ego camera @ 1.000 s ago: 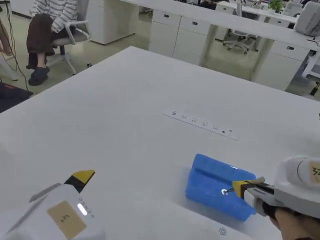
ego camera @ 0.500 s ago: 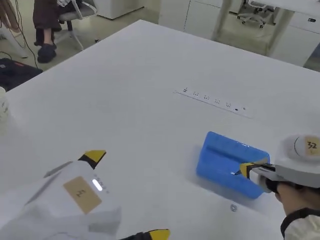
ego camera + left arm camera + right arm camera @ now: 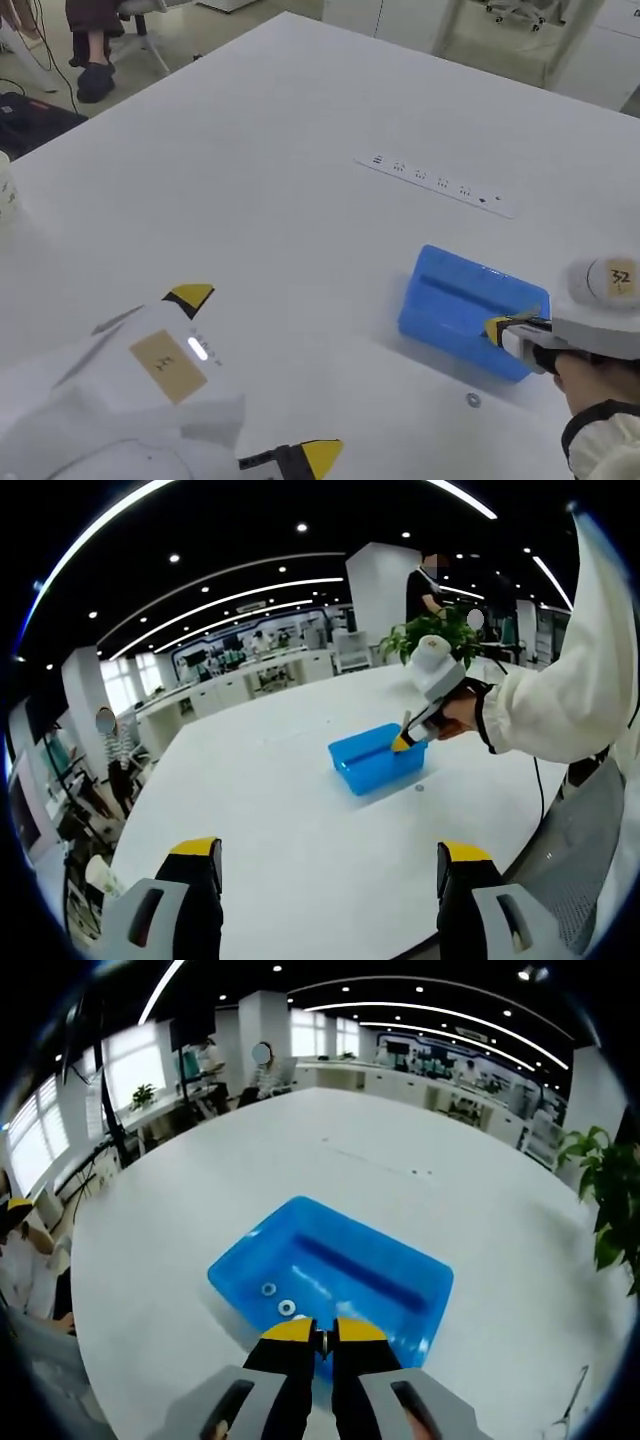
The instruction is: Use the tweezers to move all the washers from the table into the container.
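White table [image 3: 250, 180] stretches away from us in the head view, with a power strip [image 3: 435, 185] lying flat farther off. The blue container [image 3: 460, 300] sits to our right, and our right gripper [image 3: 505, 330] comes in from the right at its near corner. One washer [image 3: 473, 400] lies on the table just on our side of the container, apart from it. Our left gripper [image 3: 255, 375] hangs low at the left, its yellow-tipped jaws spread wide with nothing between them.

From the left gripper view we look between those parted jaws across the table to the container [image 3: 375, 765]. The right gripper [image 3: 403, 740], on an arm in a white sleeve [image 3: 545, 695], points down at the container's rim. The washer [image 3: 418, 789] lies beside the container on the table.

From the right gripper view our jaws are clenched on the thin tweezers [image 3: 320, 1343], just above the container's [image 3: 350, 1270] near wall. Two washers [image 3: 287, 1307] lie inside on its floor, close together.
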`<action>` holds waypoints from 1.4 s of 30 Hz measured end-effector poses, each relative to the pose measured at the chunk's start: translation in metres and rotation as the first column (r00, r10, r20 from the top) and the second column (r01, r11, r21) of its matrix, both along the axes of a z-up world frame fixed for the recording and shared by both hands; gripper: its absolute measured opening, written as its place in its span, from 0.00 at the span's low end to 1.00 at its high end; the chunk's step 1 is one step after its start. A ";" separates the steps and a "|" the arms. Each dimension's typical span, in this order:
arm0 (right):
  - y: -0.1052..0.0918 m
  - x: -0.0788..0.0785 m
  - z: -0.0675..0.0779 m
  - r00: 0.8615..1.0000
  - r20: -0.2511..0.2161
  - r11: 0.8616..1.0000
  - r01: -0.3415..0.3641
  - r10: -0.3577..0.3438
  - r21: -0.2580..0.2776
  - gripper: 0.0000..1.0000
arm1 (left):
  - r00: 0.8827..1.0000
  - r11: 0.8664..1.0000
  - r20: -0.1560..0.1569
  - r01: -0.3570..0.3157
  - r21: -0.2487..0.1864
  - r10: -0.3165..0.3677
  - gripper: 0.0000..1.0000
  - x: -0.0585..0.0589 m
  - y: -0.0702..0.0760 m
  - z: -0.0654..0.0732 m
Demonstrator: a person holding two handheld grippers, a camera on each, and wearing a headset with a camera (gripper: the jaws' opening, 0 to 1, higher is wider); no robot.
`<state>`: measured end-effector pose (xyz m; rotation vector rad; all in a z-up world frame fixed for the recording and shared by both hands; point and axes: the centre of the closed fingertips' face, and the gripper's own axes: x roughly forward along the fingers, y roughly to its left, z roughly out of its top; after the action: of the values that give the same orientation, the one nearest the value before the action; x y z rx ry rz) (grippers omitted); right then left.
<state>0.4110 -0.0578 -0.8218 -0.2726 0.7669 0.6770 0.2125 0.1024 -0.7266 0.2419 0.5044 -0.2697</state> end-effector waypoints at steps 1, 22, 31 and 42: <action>0.000 0.001 -0.001 1.000 0.001 1.000 -0.003 0.003 -0.003 0.01 | 1.000 1.000 -0.002 -0.002 0.000 0.002 0.91 0.000 0.000 -0.001; -0.002 0.006 -0.005 0.999 0.032 0.998 -0.026 0.028 -0.053 0.03 | 1.000 1.000 -0.010 -0.017 0.022 0.018 0.90 -0.001 -0.001 -0.002; 0.000 -0.001 0.028 0.997 0.076 0.999 -0.036 0.034 0.031 0.03 | 1.000 1.000 -0.006 -0.010 0.027 0.010 0.90 -0.002 -0.006 0.000; -0.006 -0.032 0.054 0.996 0.070 0.993 -0.057 0.050 0.102 0.03 | 1.000 1.000 0.005 0.004 0.026 -0.004 0.90 0.001 -0.008 0.003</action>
<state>0.3787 -0.0642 -0.7683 -0.2199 0.6595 0.7522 0.2138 0.0946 -0.7240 0.2688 0.5030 -0.2666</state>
